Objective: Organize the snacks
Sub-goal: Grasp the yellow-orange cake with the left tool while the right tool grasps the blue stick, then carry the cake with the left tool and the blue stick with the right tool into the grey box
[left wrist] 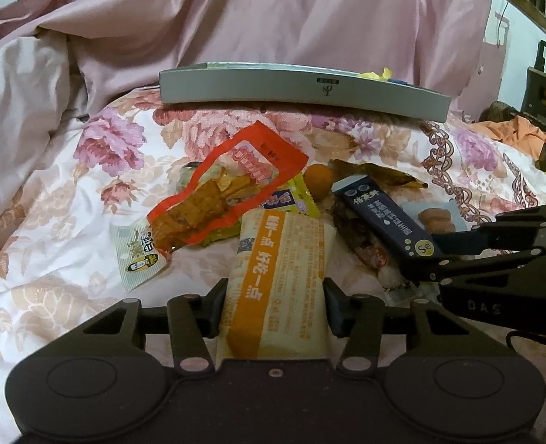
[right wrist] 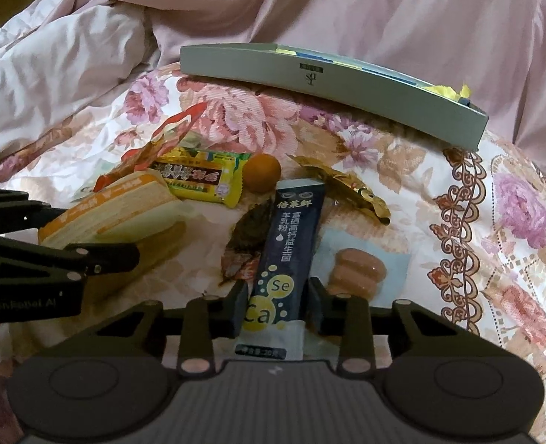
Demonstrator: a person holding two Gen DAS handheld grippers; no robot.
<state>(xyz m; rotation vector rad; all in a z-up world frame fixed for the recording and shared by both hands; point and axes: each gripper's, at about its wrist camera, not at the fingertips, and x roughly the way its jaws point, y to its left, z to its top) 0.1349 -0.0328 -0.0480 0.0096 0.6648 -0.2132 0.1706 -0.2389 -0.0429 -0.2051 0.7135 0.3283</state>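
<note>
Grey tray (left wrist: pixel 302 90) at the far edge of the floral bedspread (left wrist: pixel 69 199) awaits, and nearer than it the left gripper (left wrist: pixel 273 305) fingers clamp the orange-and-cream wafer pack (left wrist: pixel 276 277) while the right gripper (right wrist: pixel 276 305) fingers clamp the navy milk-powder sachet (right wrist: pixel 291 244); likely next, carrying both to it.

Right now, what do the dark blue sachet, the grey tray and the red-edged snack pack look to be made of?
Dark blue sachet: printed plastic or foil film, faint sheen, flat sealed end. Grey tray: rigid, matte, smooth wall; probably plastic, possibly coated card. Red-edged snack pack: glossy clear plastic film, contents visible, wrinkled.
</note>
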